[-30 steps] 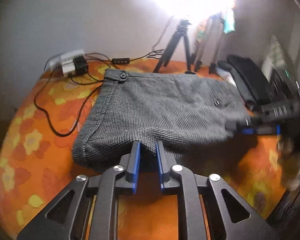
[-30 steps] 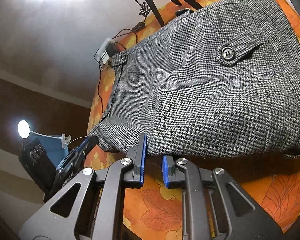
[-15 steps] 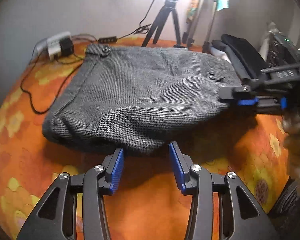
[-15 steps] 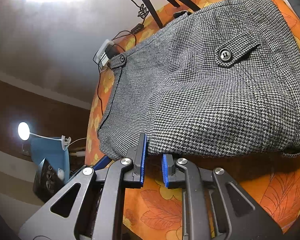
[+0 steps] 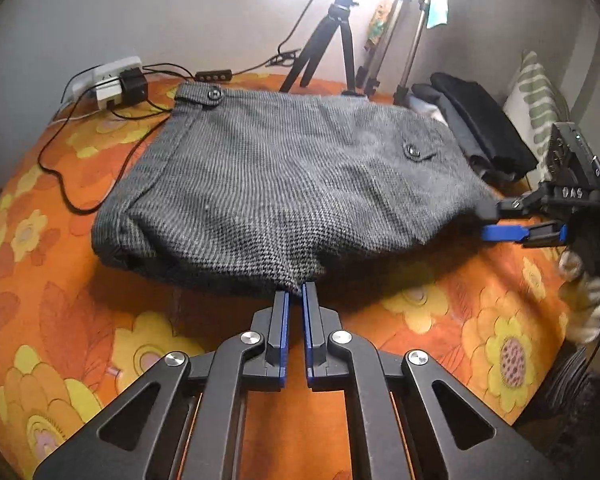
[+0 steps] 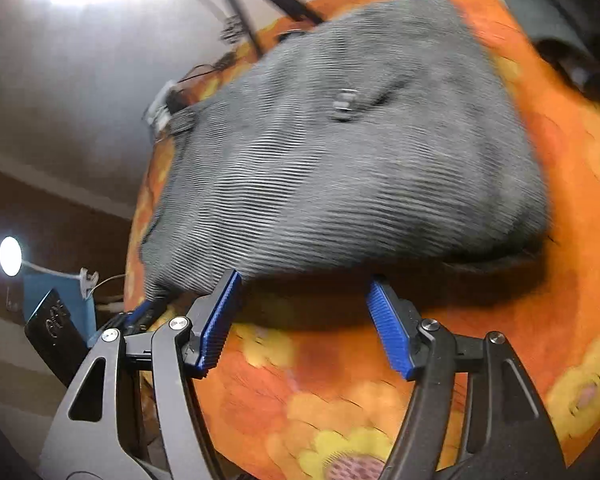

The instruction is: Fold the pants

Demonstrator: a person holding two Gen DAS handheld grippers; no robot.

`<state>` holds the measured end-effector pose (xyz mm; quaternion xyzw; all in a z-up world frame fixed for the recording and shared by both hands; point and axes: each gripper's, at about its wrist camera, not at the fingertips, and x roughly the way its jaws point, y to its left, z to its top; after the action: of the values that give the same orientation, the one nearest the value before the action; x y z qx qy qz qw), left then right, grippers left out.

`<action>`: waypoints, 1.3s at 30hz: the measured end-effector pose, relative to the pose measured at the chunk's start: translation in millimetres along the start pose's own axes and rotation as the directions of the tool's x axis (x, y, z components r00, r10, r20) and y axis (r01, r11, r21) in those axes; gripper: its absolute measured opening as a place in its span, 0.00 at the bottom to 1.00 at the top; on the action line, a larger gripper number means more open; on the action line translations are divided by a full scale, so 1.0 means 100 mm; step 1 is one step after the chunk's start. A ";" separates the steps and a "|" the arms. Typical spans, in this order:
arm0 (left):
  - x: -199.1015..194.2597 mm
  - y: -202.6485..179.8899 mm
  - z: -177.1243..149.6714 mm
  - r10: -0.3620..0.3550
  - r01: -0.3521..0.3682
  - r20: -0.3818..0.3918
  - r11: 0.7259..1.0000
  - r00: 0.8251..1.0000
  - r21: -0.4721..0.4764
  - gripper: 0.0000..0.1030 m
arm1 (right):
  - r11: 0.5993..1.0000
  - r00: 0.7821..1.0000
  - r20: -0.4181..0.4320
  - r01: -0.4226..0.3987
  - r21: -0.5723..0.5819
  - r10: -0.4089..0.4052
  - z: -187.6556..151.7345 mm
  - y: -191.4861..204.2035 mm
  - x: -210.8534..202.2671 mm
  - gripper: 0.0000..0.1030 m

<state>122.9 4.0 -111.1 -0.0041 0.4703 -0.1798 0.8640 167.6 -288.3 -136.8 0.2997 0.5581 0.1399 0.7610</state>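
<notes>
The grey houndstooth pants (image 5: 276, 184) lie folded on the orange flowered cloth (image 5: 452, 312). The waistband button is at the far left and a pocket button at the right. My left gripper (image 5: 295, 295) is shut, its tips at the near edge of the pants; whether it pinches cloth is hard to tell. My right gripper (image 6: 305, 280) is open and empty, just off the near edge of the pants (image 6: 340, 168), which look blurred. It also shows in the left wrist view (image 5: 496, 222) at the pants' right edge.
A power strip with plugs and cables (image 5: 112, 84) lies at the far left. Tripod legs (image 5: 324, 48) stand at the back. Dark folded clothes (image 5: 476, 128) lie at the far right. A striped cushion (image 5: 536, 100) is beyond them.
My left gripper opened half a second ago and has now shut at the pants' near edge. My right gripper has opened and pulled back slightly from the cloth.
</notes>
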 end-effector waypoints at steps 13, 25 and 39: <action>-0.41 0.01 0.15 0.025 -0.027 0.098 0.999 0.995 0.021 0.04 | 0.961 0.997 0.062 -0.070 0.267 0.055 0.19 -0.70 -0.12 0.67; 0.17 0.00 0.18 0.113 -0.112 0.000 0.991 0.994 0.070 0.04 | 0.948 0.994 0.091 -0.091 0.306 0.066 0.21 -0.72 -0.11 0.67; 0.33 0.02 0.06 0.146 -0.140 -0.049 0.986 0.988 0.095 0.04 | 0.995 0.980 0.176 0.086 0.058 -0.094 0.32 -0.33 -0.30 0.18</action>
<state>144.9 -5.6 -134.3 0.0742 0.4847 -0.1386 0.8605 183.1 -339.7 -127.8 0.3044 0.5041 0.0641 0.8057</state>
